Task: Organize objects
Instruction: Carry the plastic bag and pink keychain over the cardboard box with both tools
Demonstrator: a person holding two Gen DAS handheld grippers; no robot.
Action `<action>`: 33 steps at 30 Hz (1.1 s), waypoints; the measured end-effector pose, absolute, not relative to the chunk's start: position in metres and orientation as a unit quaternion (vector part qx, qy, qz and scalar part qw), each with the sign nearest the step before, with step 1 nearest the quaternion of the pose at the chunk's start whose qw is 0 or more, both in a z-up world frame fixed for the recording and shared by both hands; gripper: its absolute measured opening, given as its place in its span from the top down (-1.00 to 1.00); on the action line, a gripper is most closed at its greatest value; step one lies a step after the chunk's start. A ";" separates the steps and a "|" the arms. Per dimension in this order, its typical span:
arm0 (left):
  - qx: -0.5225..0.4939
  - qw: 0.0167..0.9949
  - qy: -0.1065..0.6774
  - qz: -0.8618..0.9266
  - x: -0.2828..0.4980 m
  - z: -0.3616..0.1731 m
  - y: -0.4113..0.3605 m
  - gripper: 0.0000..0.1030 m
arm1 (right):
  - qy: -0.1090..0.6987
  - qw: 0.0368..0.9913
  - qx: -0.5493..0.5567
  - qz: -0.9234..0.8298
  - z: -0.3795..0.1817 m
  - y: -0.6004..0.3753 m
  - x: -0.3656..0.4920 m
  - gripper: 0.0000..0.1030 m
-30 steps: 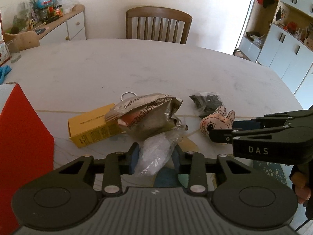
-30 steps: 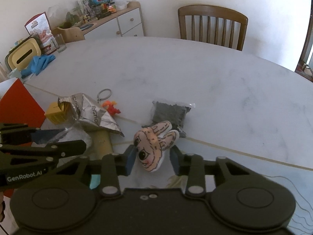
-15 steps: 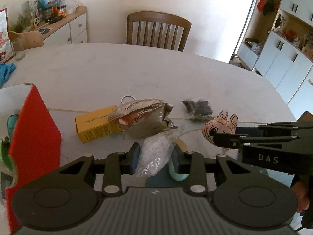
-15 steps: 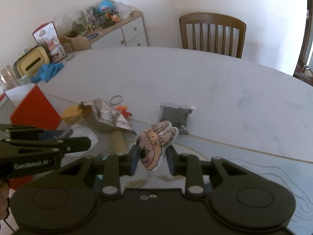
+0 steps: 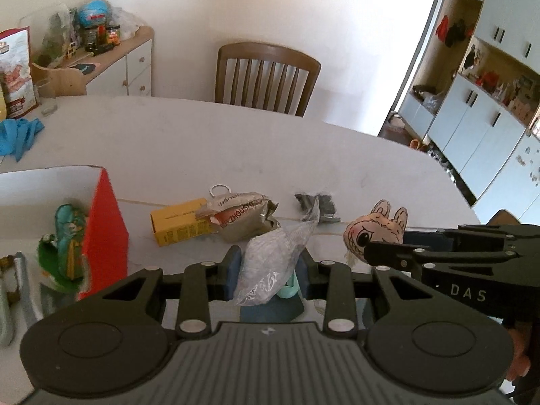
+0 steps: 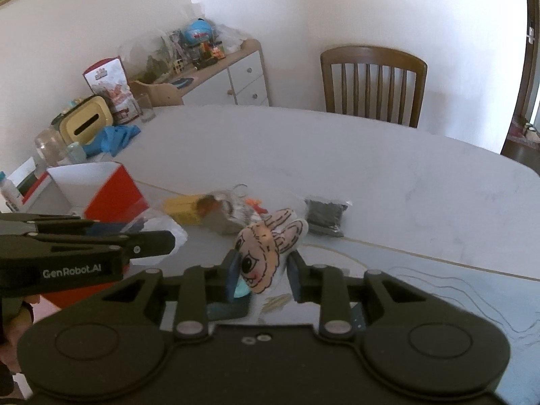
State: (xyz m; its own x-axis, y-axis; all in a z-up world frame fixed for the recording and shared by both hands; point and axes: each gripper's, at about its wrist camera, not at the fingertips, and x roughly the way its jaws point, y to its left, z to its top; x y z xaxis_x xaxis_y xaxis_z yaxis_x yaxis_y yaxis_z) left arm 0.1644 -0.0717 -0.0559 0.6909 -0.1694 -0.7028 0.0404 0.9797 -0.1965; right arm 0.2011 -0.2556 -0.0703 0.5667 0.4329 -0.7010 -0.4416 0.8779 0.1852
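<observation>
My left gripper [image 5: 270, 266] is shut on a crumpled clear plastic bag [image 5: 270, 260] and holds it above the white table [image 5: 202, 141]. To its right, my right gripper [image 6: 261, 270] is shut on a pink bunny-face plush toy [image 6: 263, 253], also off the table. The toy [image 5: 374, 233] shows in the left wrist view too. An open red box [image 5: 104, 229] with a white inside stands at the left, with a green toy [image 5: 67, 243] in it. A yellow carton [image 5: 179, 226], a foil snack bag [image 5: 239, 219] and a black packet [image 5: 320, 204] lie on the table ahead.
A key ring [image 5: 219, 189] lies behind the foil bag. Blue gloves [image 6: 114, 136] and a glass [image 6: 146, 109] sit at the far left of the table. A wooden chair [image 6: 371, 81] stands at the far side, a cluttered sideboard [image 6: 236, 77] to its left.
Both grippers have risen from the table with the plastic bag and the bunny toy in them. The table's objects look smaller, and the red box's inside has come into view.
</observation>
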 end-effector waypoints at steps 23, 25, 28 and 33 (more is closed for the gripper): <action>-0.115 0.926 0.360 -0.021 0.101 -0.009 0.019 0.35 | 0.361 0.873 -0.041 0.325 -0.005 -0.170 0.139 0.45; -0.118 0.926 0.359 -0.017 0.098 -0.009 0.028 0.35 | 0.361 0.870 -0.046 0.331 -0.004 -0.160 0.137 0.45; -0.119 0.926 0.359 -0.005 0.093 -0.010 0.044 0.35 | 0.364 0.866 -0.052 0.339 -0.007 -0.146 0.135 0.45; -0.122 0.924 0.361 0.018 0.090 -0.014 0.071 0.35 | 0.370 0.855 -0.066 0.357 -0.012 -0.118 0.131 0.45</action>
